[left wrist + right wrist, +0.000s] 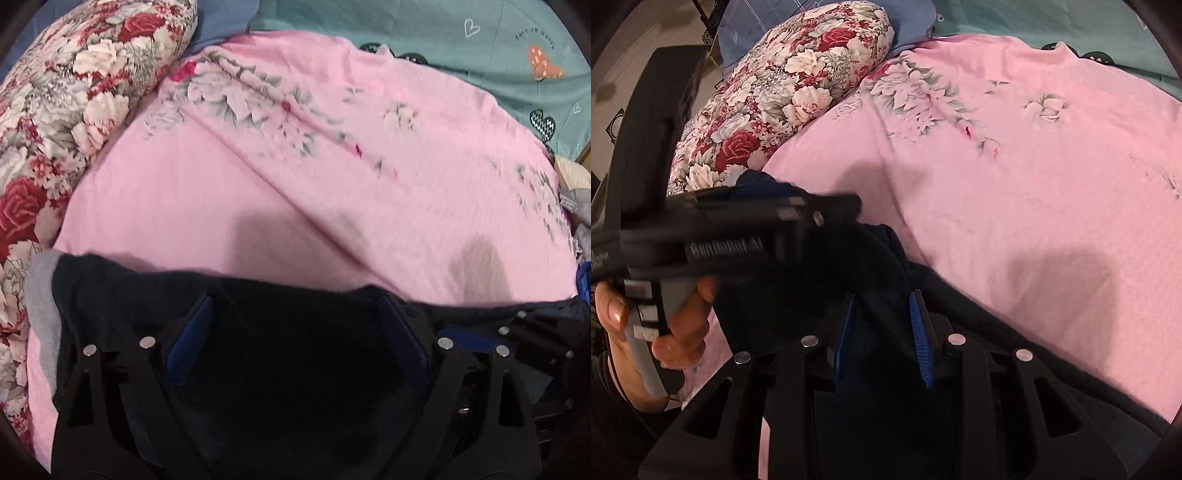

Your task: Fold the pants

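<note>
The pants (295, 332) were dark navy, the sheet (332, 192) pink with pale flowers, the quilt (66, 110) red-rose floral.

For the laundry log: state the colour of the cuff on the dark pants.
Light grey, on the cuff at the left end of the dark pants; clearest in the left wrist view.

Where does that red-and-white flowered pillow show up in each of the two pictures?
Left wrist view: the pillow fills the upper left edge, curving down the left side beside the pink sheet.
Right wrist view: the pillow lies upper left of centre, above the left gripper.
Shared landmark: the pale flower print on the pink sheet, right beside the pillow.
</note>
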Motion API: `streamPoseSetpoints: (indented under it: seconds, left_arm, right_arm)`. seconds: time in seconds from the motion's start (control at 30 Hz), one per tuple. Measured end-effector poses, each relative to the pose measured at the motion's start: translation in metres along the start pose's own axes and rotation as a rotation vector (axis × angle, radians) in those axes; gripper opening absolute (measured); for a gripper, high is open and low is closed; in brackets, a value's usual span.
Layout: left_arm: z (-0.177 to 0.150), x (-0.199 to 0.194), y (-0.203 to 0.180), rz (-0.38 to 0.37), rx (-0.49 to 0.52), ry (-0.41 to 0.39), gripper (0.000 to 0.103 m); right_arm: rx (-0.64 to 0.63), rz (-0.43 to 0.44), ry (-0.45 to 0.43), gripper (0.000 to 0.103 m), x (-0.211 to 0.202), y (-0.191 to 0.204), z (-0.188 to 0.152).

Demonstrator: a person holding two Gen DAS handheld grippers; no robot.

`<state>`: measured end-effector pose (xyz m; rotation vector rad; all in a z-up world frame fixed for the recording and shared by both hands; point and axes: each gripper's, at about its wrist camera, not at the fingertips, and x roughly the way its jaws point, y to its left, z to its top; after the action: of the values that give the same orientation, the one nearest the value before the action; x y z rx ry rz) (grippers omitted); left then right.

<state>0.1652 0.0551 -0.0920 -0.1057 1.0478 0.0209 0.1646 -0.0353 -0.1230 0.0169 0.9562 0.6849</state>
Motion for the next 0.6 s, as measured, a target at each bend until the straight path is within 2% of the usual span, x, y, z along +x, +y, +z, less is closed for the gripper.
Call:
streamPoseSetpoints:
  seconds: [0.2,0.33,0.5,0.6]
  left_arm:
    - [-0.018,-0.003,0.013,-0.033,-0.009,0.004,0.092]
    - [-0.021,-0.002,0.013,-0.035,-0.003,-0.008,0.092]
    - [-0.022,-0.002,0.012,-0.030,0.004,-0.016,0.093]
    - [-0.022,-0.002,0.014,-0.038,0.016,-0.015,0.093]
  right_arm:
    - [-0.010,0.005,0.005,0.033,-0.006,-0.003,-0.001]
    - [0.026,0.013,-0.030,0.034,-0.024,-0.015,0.005]
    - [0.121,-0.001,-0.063,0.034,-0.020,-0.027,0.026]
    - [0.119,0.004,-0.053,0.034,-0.007,-0.021,0.041]
